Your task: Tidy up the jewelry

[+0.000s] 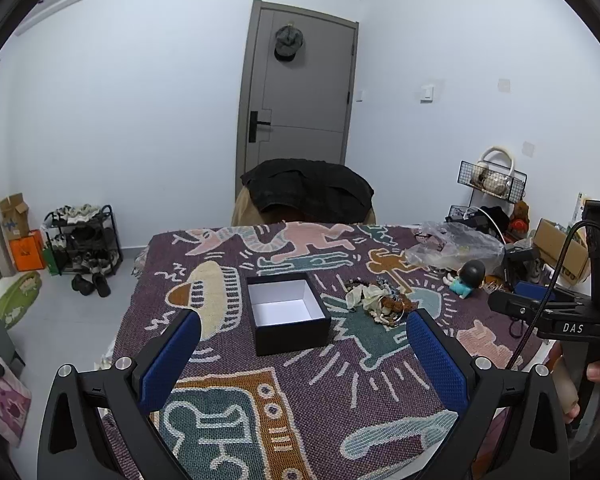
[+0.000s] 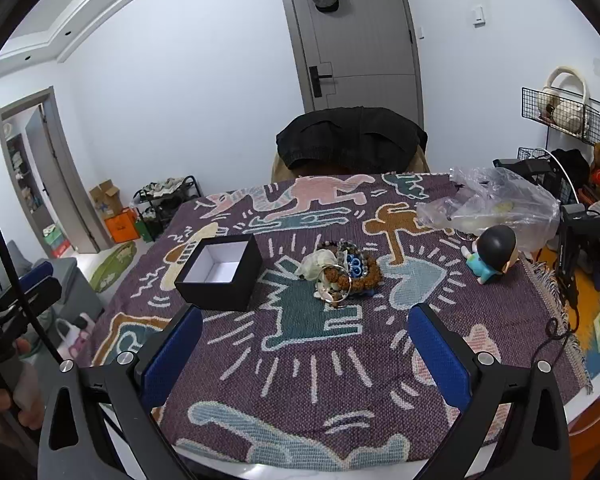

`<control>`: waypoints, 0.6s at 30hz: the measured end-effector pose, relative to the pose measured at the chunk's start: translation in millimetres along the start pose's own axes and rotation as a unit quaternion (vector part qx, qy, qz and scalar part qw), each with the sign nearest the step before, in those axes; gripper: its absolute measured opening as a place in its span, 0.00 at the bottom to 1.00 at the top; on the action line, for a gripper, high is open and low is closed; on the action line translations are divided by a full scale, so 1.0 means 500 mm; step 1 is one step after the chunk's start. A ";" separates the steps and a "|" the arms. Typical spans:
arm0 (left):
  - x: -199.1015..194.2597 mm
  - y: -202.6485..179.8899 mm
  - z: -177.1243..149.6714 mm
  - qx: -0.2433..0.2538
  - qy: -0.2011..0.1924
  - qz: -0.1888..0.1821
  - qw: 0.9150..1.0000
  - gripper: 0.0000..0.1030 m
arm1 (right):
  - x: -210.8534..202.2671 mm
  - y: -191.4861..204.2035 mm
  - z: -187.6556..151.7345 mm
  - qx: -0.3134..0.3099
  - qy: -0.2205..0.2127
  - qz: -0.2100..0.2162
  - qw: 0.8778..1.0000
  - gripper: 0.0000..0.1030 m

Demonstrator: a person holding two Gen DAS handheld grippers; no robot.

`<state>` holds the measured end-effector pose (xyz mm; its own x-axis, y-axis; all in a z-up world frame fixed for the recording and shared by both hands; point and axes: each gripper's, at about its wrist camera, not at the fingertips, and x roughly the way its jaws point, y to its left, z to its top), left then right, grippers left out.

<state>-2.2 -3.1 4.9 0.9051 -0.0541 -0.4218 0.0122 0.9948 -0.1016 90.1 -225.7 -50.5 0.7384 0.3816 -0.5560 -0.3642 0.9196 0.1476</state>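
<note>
A black box (image 1: pixel 288 312) with a white, empty inside sits open on the patterned table cloth; it also shows in the right wrist view (image 2: pixel 220 274). A pile of jewelry (image 1: pixel 380 302) with beaded bracelets, rings and shells lies to the right of the box, also in the right wrist view (image 2: pixel 342 274). My left gripper (image 1: pixel 302 344) is open and empty, above the table just in front of the box. My right gripper (image 2: pixel 304 340) is open and empty, in front of the jewelry pile.
A clear plastic bag (image 2: pixel 496 204) and a small black-haired figurine (image 2: pixel 492 254) lie at the right back of the table. A chair with a black jacket (image 2: pixel 352 140) stands behind the table. The patterned cloth (image 2: pixel 300 400) covers the table.
</note>
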 end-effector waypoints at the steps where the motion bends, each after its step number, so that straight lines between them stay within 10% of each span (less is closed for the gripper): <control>1: -0.001 0.000 0.000 0.000 -0.001 0.000 1.000 1.00 | -0.001 0.000 0.000 0.000 -0.001 0.000 1.000 1.00; 18: 0.001 0.010 -0.006 -0.004 -0.001 0.000 1.000 1.00 | 0.004 -0.002 -0.005 0.008 0.000 -0.002 1.000 1.00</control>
<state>-3.1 1.8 1.2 0.9062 -0.0538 -0.4194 0.0091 0.9941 -0.1080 90.5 -226.2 -53.6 0.7401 0.3786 -0.5559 -0.3531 0.9222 0.1580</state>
